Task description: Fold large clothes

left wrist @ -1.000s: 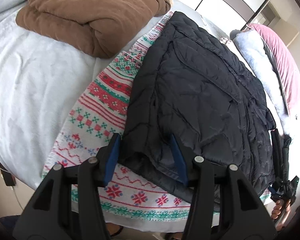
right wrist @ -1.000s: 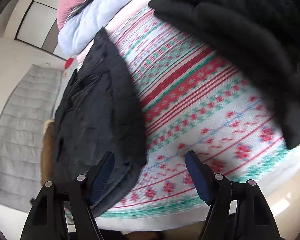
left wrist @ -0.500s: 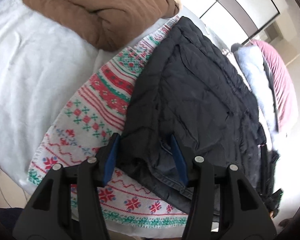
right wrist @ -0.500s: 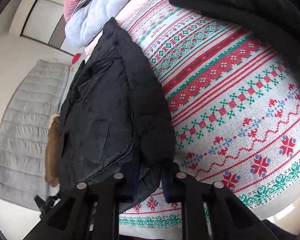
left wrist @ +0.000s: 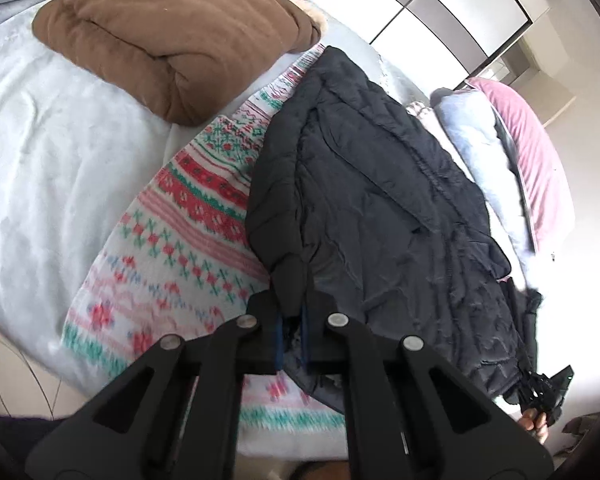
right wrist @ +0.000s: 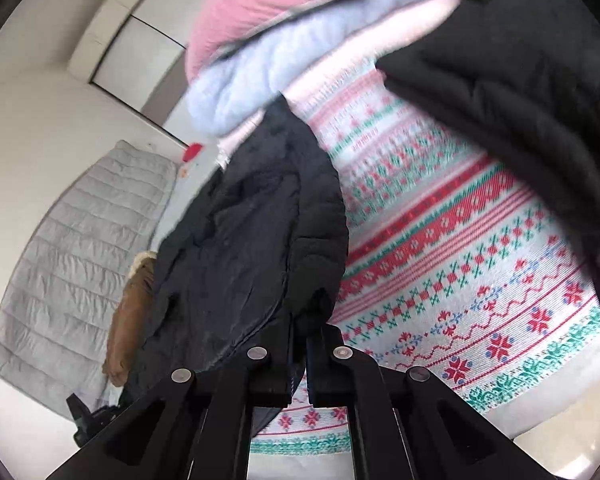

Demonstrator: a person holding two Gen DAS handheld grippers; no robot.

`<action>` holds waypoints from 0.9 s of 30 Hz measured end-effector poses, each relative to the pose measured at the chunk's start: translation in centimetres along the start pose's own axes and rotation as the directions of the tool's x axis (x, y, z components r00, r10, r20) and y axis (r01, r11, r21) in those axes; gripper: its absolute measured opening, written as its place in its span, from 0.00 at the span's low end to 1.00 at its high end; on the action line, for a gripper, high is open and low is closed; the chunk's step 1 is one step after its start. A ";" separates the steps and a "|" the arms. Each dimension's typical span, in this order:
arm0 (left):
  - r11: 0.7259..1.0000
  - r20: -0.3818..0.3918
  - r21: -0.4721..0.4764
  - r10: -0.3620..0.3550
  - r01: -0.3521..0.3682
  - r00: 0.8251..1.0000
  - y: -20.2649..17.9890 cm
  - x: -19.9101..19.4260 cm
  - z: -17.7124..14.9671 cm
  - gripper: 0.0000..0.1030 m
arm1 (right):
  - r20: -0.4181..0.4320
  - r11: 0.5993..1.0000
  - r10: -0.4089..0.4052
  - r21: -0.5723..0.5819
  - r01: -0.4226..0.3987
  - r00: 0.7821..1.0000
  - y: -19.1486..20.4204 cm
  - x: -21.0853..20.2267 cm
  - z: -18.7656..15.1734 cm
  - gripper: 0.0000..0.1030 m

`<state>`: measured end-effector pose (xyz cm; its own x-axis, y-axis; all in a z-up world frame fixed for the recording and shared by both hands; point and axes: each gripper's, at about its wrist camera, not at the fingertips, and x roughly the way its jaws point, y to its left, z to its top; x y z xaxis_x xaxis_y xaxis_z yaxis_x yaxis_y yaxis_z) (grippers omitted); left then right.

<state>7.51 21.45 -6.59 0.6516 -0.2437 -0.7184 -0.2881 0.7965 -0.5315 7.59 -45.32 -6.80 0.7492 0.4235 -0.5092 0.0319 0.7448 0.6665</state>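
A black quilted jacket (left wrist: 380, 208) lies lengthwise on a white blanket patterned in red and green (left wrist: 180, 232). My left gripper (left wrist: 291, 316) is shut on the jacket's near hem corner, and the fabric there is pulled up into a ridge. In the right wrist view the same jacket (right wrist: 252, 240) hangs toward me, and my right gripper (right wrist: 299, 336) is shut on its other hem corner. In the left wrist view the right gripper (left wrist: 540, 392) shows small at the lower right, with a hand on it.
A folded brown coat (left wrist: 172, 36) lies on the white bed sheet (left wrist: 40, 152) at the far left. Pink and pale blue folded garments (left wrist: 512, 148) are stacked to the right. Another black garment (right wrist: 520, 80) lies on the blanket. A grey quilted cover (right wrist: 68, 264) lies beyond.
Both grippers have shut on the jacket's hem, the right first and then the left. Both have risen a little, lifting the hem off the blanket.
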 end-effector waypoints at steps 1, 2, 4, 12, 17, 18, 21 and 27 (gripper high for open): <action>1.000 0.004 0.005 -0.009 0.009 1.000 -0.2 -0.6 -0.1 0.07 | 0.011 1.000 0.014 0.004 -0.014 1.000 -0.1 -0.7 -0.2 0.03; 1.000 0.015 0.023 -0.009 0.009 1.000 -0.7 -1.4 -0.4 0.07 | 0.022 1.000 0.029 0.008 -0.029 0.999 -0.2 -1.6 -0.6 0.03; 0.999 0.028 0.052 -0.001 0.000 1.000 -1.5 -2.8 -0.8 0.07 | 0.041 0.997 0.068 0.029 -0.069 0.997 -0.5 -3.2 -1.6 0.03; 0.993 0.067 0.107 -0.052 0.045 0.996 -3.1 -10.3 -4.3 0.07 | 0.175 0.982 0.166 0.054 -0.178 0.970 1.8 -10.4 -4.2 0.03; 0.989 0.111 0.133 -0.088 0.073 0.990 -3.9 -13.3 -5.6 0.06 | 0.221 0.983 0.182 -0.027 -0.181 0.958 5.2 -14.0 -4.6 0.03; 0.990 0.101 0.120 -0.093 0.080 0.991 -3.6 -13.1 -5.8 0.06 | 0.216 0.985 0.171 -0.019 -0.171 0.961 5.2 -13.8 -4.6 0.03; 0.992 0.104 0.097 -0.096 0.086 0.990 -2.7 -13.0 -6.1 0.06 | 0.218 0.974 0.206 0.051 -0.222 0.954 3.7 -13.7 -4.8 0.03; 0.974 0.121 0.081 -0.219 0.210 0.968 -2.6 -16.7 -6.3 0.05 | 0.300 0.956 0.270 0.031 -0.293 0.915 4.7 -18.6 -5.0 0.03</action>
<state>-7.04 20.00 4.00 0.7788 -0.3437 -0.5248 -0.0867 0.7696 -0.6327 -9.49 -47.18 3.10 0.8925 0.4342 -0.1224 -0.1682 0.5720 0.8028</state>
